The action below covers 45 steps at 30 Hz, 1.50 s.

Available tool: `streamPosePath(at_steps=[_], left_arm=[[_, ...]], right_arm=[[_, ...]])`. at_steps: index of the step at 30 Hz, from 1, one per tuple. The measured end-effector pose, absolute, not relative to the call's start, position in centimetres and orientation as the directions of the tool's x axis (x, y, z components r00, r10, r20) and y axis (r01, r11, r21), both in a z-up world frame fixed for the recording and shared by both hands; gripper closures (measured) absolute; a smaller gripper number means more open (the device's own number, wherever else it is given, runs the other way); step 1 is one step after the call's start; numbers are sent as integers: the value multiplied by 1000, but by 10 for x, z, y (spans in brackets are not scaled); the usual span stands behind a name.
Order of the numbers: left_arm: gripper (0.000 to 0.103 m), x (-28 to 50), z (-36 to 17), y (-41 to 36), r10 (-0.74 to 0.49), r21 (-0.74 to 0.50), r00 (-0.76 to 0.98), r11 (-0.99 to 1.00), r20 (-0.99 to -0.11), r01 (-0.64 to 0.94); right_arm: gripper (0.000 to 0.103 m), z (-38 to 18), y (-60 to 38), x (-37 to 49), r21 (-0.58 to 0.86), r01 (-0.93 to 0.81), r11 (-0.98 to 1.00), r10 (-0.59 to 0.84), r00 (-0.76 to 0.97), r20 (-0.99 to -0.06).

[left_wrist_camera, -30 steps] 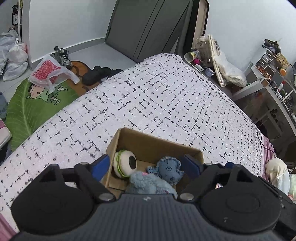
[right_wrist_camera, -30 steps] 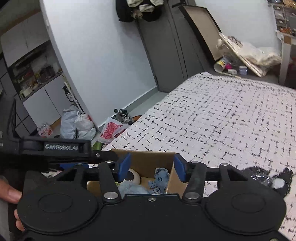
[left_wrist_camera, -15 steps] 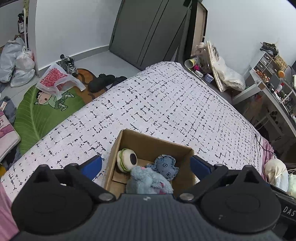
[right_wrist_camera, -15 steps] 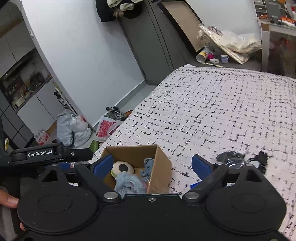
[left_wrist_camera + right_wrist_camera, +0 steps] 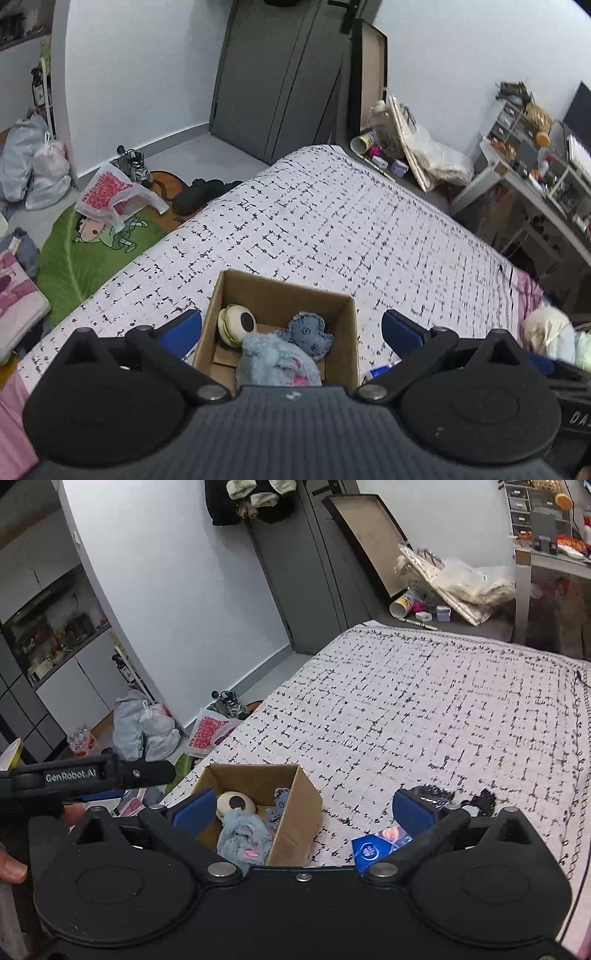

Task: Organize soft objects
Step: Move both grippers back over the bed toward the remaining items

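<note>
A brown cardboard box [image 5: 334, 299] stands on the patterned bedspread [image 5: 332, 229], also in the right wrist view [image 5: 299, 812]. Inside lie a fluffy light-blue plush [image 5: 275, 356], a blue denim plush [image 5: 308, 332] and a round cream plush with a dark spot [image 5: 236, 321]. My left gripper [image 5: 291, 328] is open and empty above the box. My right gripper [image 5: 301, 808] is open and empty over the box's right side.
A blue packet [image 5: 373, 851] and a black fuzzy item [image 5: 443, 794] lie on the bed right of the box. The floor at left holds a green rug [image 5: 85, 254], plastic bags [image 5: 114, 195] and shoes. A cluttered desk [image 5: 539, 177] stands at right.
Both grippers opened wide and drew back and up from the box. The light-blue plush now lies in the box, free of the jaws.
</note>
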<state>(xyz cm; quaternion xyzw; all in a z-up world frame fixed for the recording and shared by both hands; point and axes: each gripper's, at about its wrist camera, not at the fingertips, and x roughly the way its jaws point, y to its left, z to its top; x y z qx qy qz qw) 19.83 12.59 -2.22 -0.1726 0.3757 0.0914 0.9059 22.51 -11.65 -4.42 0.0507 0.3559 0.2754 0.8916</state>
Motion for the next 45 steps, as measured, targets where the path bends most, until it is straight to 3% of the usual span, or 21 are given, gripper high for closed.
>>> streamPosePath(at_steps=[23,45], left_arm=[[0,189,-4,34,17,-192,669,952,-743,-238],[0,193,-12,-29,21,-190,677,953,-736,-236]], right_arm=[[0,-25,-196,222,275,-444,853,514,620,-593],[0,-51,-259,239,394,-369,842,539,608,-583]])
